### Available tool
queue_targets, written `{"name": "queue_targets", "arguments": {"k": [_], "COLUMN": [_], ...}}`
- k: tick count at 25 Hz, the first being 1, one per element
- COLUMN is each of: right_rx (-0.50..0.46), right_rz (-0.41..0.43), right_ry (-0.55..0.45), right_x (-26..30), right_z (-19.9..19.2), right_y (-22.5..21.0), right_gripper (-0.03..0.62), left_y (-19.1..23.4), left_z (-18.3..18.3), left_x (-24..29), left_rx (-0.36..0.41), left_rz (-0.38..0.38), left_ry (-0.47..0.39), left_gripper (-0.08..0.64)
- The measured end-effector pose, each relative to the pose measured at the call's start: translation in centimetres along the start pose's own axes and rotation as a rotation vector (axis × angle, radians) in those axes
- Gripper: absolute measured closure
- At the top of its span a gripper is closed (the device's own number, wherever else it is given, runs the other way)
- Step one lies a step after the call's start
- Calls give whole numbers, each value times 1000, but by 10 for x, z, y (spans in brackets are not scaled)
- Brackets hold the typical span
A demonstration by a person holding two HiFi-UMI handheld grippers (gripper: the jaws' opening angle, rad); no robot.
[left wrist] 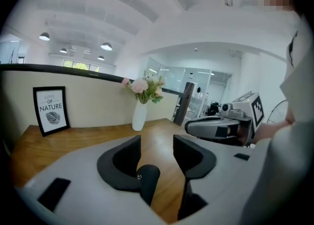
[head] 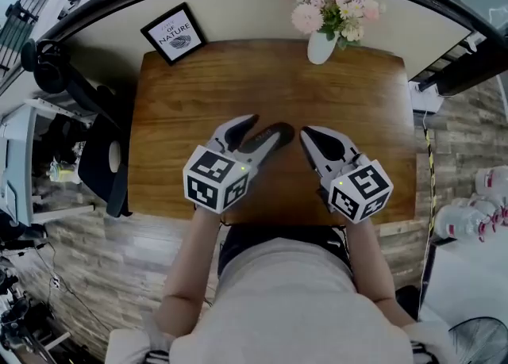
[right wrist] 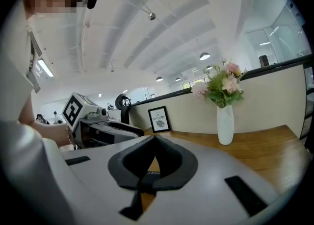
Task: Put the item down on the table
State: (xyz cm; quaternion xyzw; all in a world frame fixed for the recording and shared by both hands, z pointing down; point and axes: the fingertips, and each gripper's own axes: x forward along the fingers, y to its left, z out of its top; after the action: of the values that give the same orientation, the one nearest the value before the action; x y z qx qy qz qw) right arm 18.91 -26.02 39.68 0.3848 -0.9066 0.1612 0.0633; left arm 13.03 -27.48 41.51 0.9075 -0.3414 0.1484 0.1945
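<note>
The black cylindrical item [left wrist: 148, 182] seems to lie on the brown wooden table [head: 198, 85], lengthwise beneath the left gripper [left wrist: 157, 143], whose jaws stand parted and empty. The right gripper [right wrist: 154, 139], closed on nothing, is farther from it.

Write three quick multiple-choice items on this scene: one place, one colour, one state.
1. Where on the brown wooden table is the black-framed print? A back left B front right C centre
2. What colour is the slim flower vase? A blue B white C black
3. How do the right gripper's jaws stand? A wide apart B on the vase C together
A: it stands at the back-left corner in the head view. B: the vase is white. C: the tips meet in the right gripper view.
</note>
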Motion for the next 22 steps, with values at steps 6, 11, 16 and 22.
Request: {"name": "queue_targets", "arguments": {"k": [6, 11, 16, 22], "right_rx": [-19, -21, -44, -23], "right_rz": [25, 44, 55, 64], "right_ry": [-49, -55, -4, 34], "right_x": [-10, -12, -11, -7], "right_z": [16, 18, 6, -12], "right_y": [19, 27, 31, 35], "right_gripper": [581, 581, 581, 583], "left_y": [-6, -11, -12, -11], "left_z": [6, -2, -21, -39], "left_x": [-15, -25, -30, -29], "left_rx": [-47, -93, -113, -139], "left_rz": [49, 95, 122, 132], "left_ry": [-76, -134, -89, -40], "left_gripper": [478, 548, 548, 549]}}
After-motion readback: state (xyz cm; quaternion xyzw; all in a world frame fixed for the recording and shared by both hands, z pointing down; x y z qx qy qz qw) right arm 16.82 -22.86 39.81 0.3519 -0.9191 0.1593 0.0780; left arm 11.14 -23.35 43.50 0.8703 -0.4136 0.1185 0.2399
